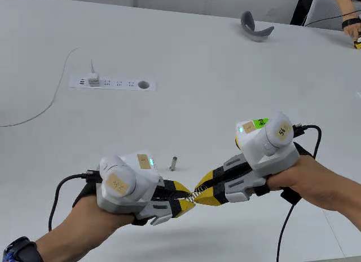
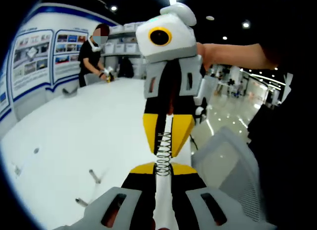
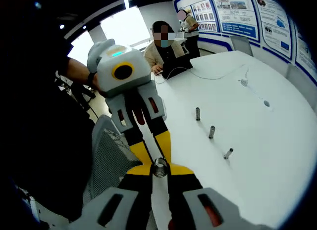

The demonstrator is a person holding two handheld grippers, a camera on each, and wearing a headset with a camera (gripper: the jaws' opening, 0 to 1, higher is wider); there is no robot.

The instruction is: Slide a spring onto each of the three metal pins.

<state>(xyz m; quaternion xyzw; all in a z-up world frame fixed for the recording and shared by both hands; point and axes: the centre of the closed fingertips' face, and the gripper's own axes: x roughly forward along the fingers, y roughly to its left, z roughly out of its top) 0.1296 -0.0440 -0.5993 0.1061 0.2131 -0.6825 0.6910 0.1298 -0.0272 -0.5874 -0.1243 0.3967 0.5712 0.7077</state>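
Tools: left tool (image 1: 185,199) and right tool (image 1: 202,190) tip to tip above worktop (image 1: 186,104), jaws narrow, each pinching one end of spring (image 1: 193,195) bridging gap. Metal pin (image 1: 173,163) stands beyond tips. Risk: tools pull apart, spring overstretches or snaps free.

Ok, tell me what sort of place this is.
Probably an office or lab meeting room: a large white table with a power strip on it, display posters on the wall, and a person seated at its far end.
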